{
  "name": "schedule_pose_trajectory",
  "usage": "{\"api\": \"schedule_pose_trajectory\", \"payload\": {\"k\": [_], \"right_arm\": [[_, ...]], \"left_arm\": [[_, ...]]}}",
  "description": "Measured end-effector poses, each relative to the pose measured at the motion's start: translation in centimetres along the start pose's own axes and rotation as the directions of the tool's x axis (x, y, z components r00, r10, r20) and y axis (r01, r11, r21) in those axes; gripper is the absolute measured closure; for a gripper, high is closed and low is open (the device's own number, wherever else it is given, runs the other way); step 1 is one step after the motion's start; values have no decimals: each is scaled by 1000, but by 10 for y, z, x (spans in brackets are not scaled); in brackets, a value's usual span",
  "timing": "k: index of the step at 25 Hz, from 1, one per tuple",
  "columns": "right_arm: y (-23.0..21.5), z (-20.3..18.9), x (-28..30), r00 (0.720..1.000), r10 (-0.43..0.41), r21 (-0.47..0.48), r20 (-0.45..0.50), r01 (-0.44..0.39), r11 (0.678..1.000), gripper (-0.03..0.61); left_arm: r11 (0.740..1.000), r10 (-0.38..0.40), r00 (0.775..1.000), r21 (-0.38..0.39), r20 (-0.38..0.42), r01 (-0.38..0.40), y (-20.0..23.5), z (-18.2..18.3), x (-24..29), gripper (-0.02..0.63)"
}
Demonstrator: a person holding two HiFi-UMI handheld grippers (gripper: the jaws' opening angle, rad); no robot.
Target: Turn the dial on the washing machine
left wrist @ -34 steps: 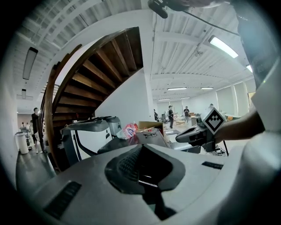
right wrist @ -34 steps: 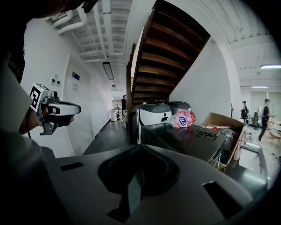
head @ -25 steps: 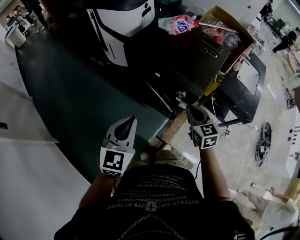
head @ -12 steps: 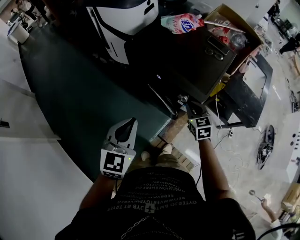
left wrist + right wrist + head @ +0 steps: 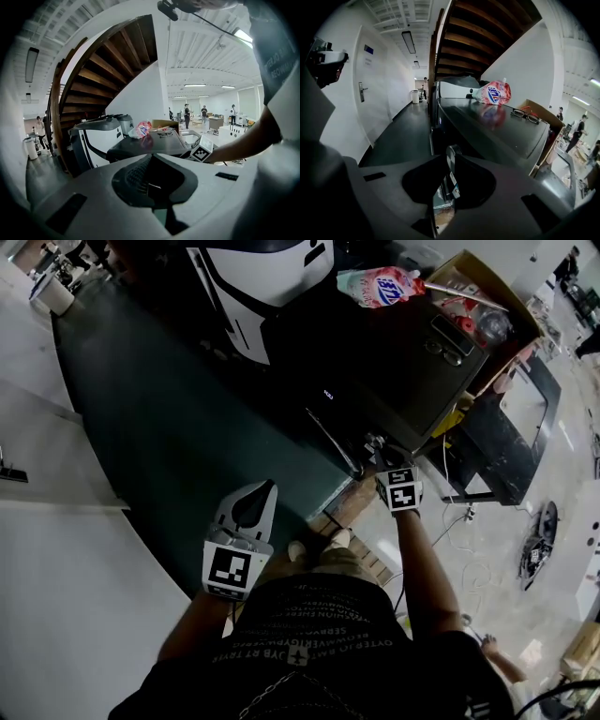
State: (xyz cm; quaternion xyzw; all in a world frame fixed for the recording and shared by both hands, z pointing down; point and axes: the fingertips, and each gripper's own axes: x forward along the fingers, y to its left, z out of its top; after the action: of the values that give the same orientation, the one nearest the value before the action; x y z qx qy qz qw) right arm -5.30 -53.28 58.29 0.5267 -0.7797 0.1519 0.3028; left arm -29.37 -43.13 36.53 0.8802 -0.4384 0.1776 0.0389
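The washing machine (image 5: pixel 394 371), a dark box with a detergent pouch (image 5: pixel 380 287) lying on its lid, is seen ahead of the person. Its dial (image 5: pixel 371 441) is taken to be the small silvery knob at the near front corner, just beside a long bar handle (image 5: pixel 330 439). The right claw (image 5: pixel 384 460) is held at that corner, pointed down towards the knob. Its jaws have just been opening and stand a little apart. In the right gripper view the dial's round face is seen nearly edge-on in the gap between them, and no pad is seen to press on it. The left claw (image 5: pixel 265 489) is held back over the dark floor (image 5: pixel 159 427), well apart from the machine, its jaws together on nothing.

The step in hand is judged to be the reach for the dial, with the grasp not yet made. Next, the jaws need to be closed squarely on the knob's rim and the wrist rolled about the knob's axis. A skewed grip is likely to slip.
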Motion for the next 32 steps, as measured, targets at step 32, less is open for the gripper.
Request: {"api": "schedule_pose_trajectory", "payload": {"k": [32], "right_arm": [[-8, 3, 9, 998, -53, -64, -39, 51, 997, 528]], "left_arm": [[1000, 19, 1000, 12, -3, -19, -7, 8, -3, 606]]}}
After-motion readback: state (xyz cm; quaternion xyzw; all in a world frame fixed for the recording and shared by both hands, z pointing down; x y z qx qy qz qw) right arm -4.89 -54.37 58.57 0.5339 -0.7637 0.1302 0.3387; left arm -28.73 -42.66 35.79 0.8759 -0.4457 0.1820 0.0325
